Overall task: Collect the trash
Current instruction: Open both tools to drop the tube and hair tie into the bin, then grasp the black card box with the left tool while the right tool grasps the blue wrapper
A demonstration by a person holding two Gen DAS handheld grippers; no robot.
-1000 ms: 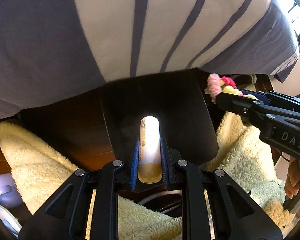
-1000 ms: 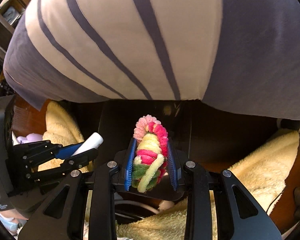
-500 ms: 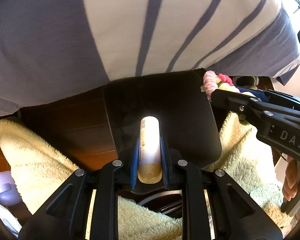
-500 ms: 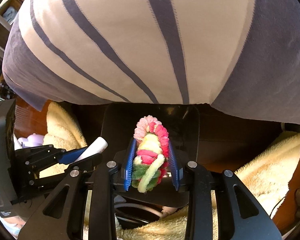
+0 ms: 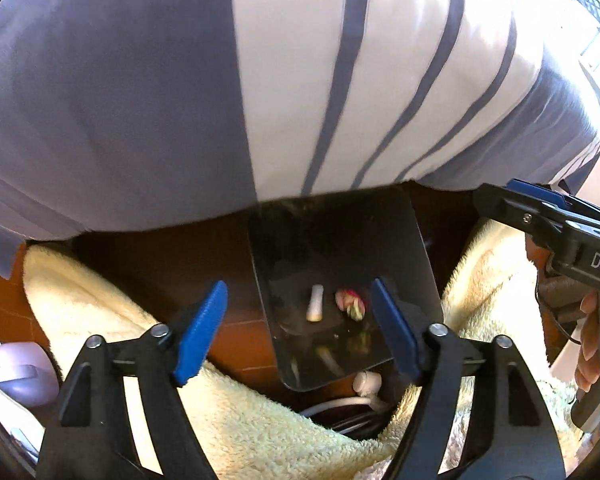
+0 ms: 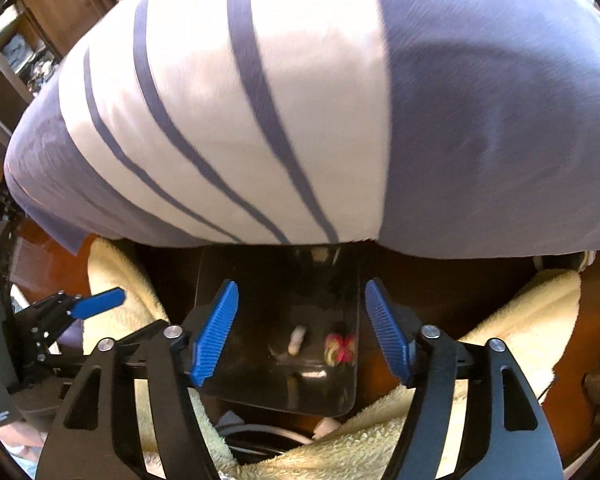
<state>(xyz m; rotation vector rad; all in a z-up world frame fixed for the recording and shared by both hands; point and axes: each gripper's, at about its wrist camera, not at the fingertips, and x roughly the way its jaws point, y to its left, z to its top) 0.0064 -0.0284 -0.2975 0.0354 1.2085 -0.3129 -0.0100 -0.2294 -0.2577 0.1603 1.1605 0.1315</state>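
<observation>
Left wrist view: both claws hang spread and empty over the black bin (image 5: 416,264), left gripper (image 5: 300,336) and right gripper (image 6: 302,332) alike, the white tube (image 5: 315,303) and pipe-cleaner tangle (image 5: 350,303) lying side by side inside, apparently dropped as trash.

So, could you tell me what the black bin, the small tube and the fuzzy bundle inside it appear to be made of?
The black bin looks like glossy hard plastic: its walls mirror the items inside. The small tube seems smooth plastic, white with a yellowish end, though blur leaves that open. The fuzzy bundle looks like soft chenille or pipe-cleaner fibre in pink, red and yellow-green, going by its fuzzy outline.
</observation>
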